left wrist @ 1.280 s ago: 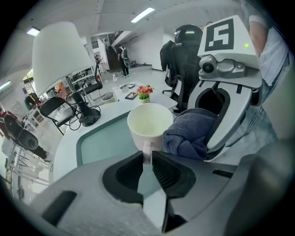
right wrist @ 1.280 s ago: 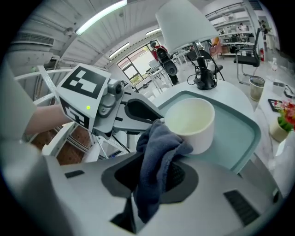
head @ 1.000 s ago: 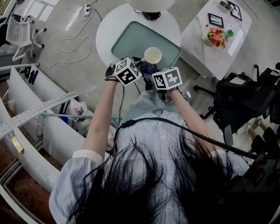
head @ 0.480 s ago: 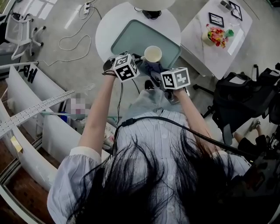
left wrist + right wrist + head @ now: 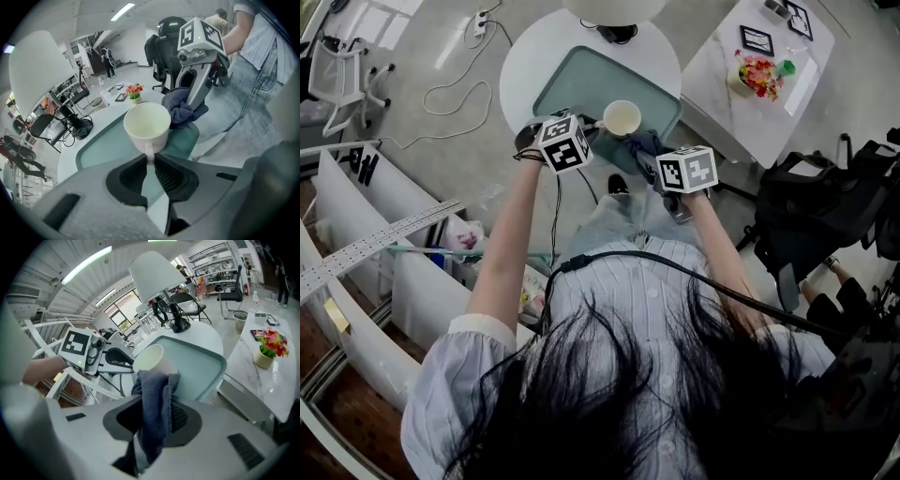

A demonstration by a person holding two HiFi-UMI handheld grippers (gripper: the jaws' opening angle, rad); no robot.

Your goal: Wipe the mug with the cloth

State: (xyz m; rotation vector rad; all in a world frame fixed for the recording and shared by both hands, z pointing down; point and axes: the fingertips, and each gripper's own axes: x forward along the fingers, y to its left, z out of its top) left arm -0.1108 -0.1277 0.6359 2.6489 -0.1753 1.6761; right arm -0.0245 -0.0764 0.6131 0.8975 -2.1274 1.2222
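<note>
A cream mug [image 5: 622, 118] hangs in the air above the teal tray [image 5: 581, 80], open side up. My left gripper [image 5: 150, 161] is shut on the mug's handle [image 5: 150, 151]; the mug [image 5: 146, 125] is empty inside. My right gripper [image 5: 152, 416] is shut on a dark blue cloth [image 5: 154, 399], whose bunched end presses against the mug's [image 5: 151, 359] side. In the head view the cloth [image 5: 641, 146] sits between mug and right gripper [image 5: 654, 161], with the left gripper [image 5: 589, 128] on the mug's other side.
The tray lies on a round white table [image 5: 525, 66] with a white lamp [image 5: 157, 275] at its far side. A marble side table [image 5: 750, 94] with a flower pot [image 5: 757, 75] stands to the right. Black chairs [image 5: 816, 206] and white shelving [image 5: 356, 234] flank the person.
Both grippers, with mug and cloth, have shifted slightly up and away over the tray. The right gripper moved right and turned, with the cloth still against the mug.
</note>
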